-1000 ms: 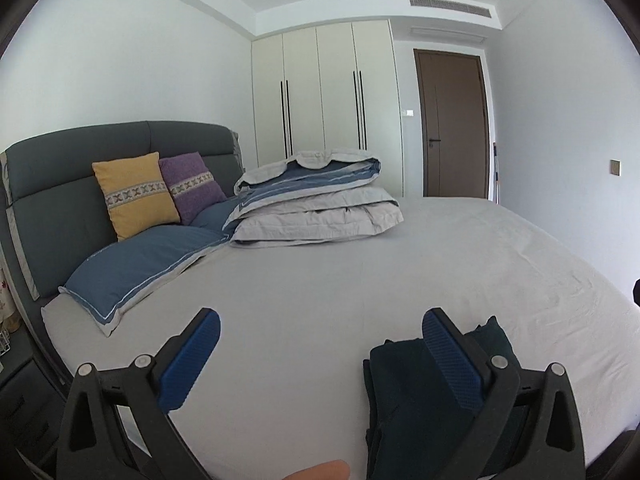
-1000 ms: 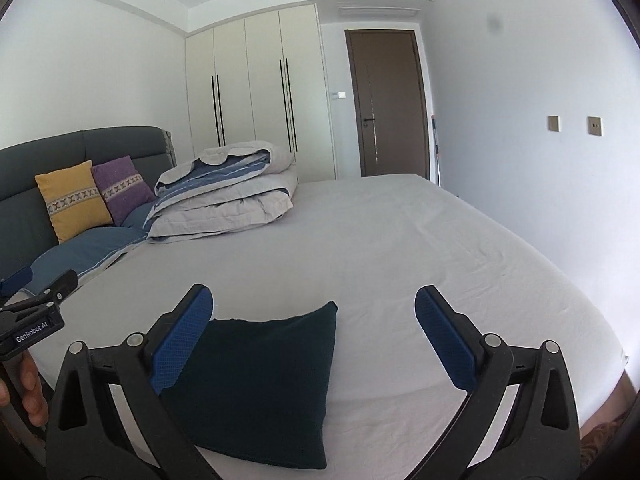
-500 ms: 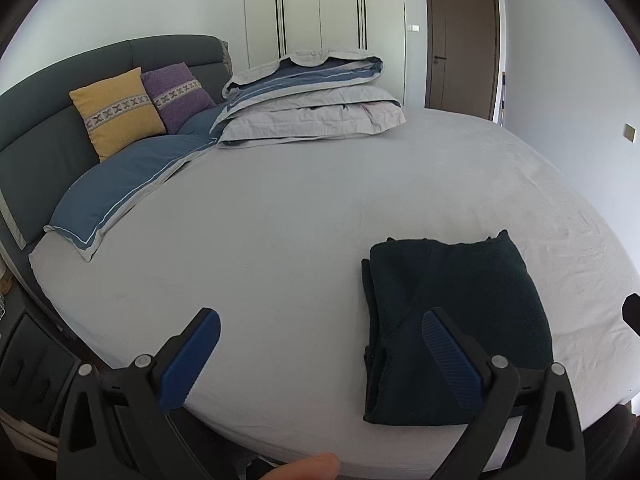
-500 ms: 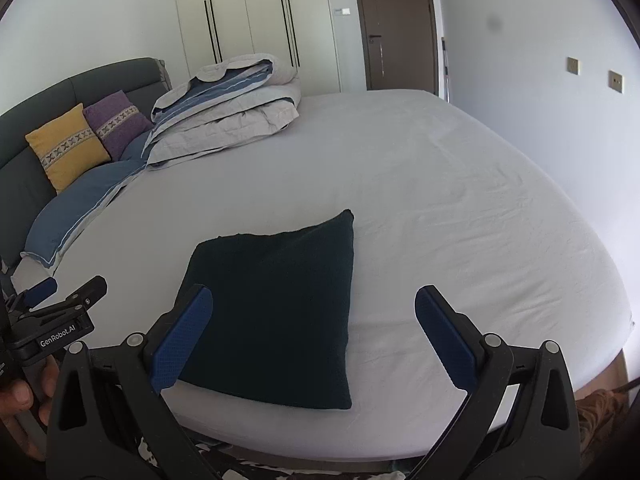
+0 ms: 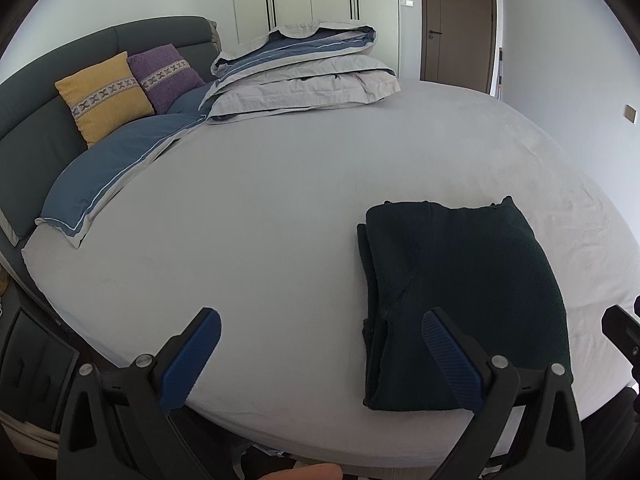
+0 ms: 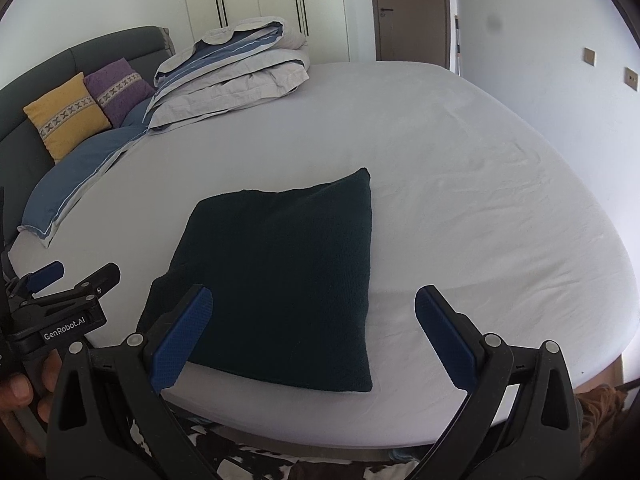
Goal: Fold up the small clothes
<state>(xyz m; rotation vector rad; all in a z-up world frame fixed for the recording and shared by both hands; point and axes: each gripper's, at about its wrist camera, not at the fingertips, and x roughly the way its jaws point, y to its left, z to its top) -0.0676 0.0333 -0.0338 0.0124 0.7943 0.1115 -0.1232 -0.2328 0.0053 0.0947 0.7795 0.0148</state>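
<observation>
Left wrist view takes in the bed (image 5: 280, 184), its grey sheet spread wide and lightly creased toward the right edge. Behind it, the headboard (image 5: 36, 140) curves along the left. A folded duvet (image 5: 304, 76) sits stacked at the head end, just beside a blue pillow (image 5: 116, 172) lying flat. Two cushions lean on the headboard, side by side and touching: yellow (image 5: 104, 98) and purple (image 5: 166, 72).

Now the garment (image 5: 460, 300): dark green, folded into a neat rectangle, flat on the sheet near the bed's front edge, layered folds showing along its left side. From the right wrist view it sits dead ahead (image 6: 280, 276), square and tidy.

Left gripper (image 5: 320, 356) is spread wide, nothing between the blue pads; its right pad (image 5: 448, 364) overlaps the garment's near left corner in the frame, though I can't tell whether it touches. Right gripper (image 6: 314, 336) is wide too, empty, its left pad (image 6: 180, 336) in front of the garment's near left edge, the right one over bare sheet. At the far left of that view is the left gripper, in a hand (image 6: 16, 392).
</observation>
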